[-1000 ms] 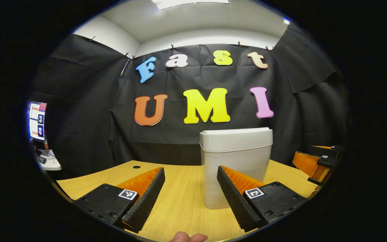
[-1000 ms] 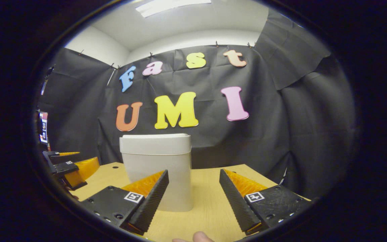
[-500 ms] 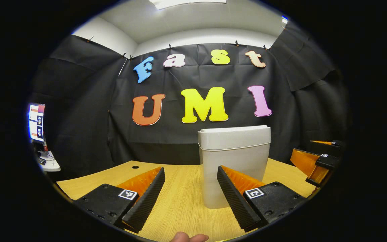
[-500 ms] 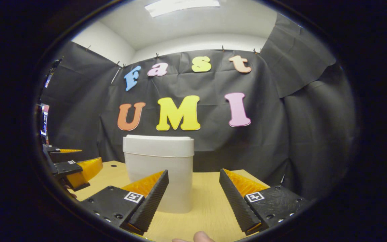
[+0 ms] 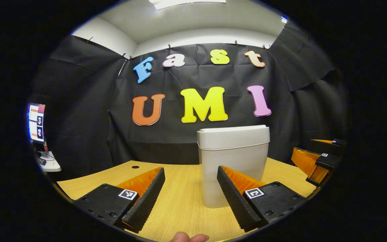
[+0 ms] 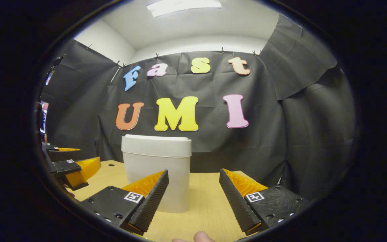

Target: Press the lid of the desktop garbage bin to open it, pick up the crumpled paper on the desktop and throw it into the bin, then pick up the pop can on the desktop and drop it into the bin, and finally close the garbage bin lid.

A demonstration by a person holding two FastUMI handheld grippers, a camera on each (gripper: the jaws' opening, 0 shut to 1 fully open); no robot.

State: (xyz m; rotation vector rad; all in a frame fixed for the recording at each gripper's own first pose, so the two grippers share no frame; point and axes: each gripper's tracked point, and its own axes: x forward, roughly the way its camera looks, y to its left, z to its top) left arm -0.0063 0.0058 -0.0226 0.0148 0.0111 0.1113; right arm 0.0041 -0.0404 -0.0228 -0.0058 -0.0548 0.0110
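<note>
A pale grey desktop bin (image 5: 233, 164) stands upright on the wooden table (image 5: 180, 205) with its lid (image 5: 233, 136) down. In the left gripper view my left gripper (image 5: 190, 188) is open and empty, short of the bin, which sits just right of its middle. At that view's right edge the right gripper (image 5: 317, 158) shows. In the right gripper view the same bin (image 6: 156, 171) with its lid (image 6: 156, 146) stands left of centre, behind my open, empty right gripper (image 6: 193, 190). The left gripper (image 6: 69, 164) appears at the left there.
A small round hole (image 5: 136, 166) marks the table's far left part. A lit screen (image 5: 36, 121) and a white surface (image 5: 49, 163) stand beyond the table on the left. Black cloth closes the back and sides. A fingertip (image 5: 188, 237) shows at the bottom edge.
Both grippers shifted slightly; the right gripper view tilted so the bin sits a little lower and its top face shows. The bin and both open jaws are unchanged.
</note>
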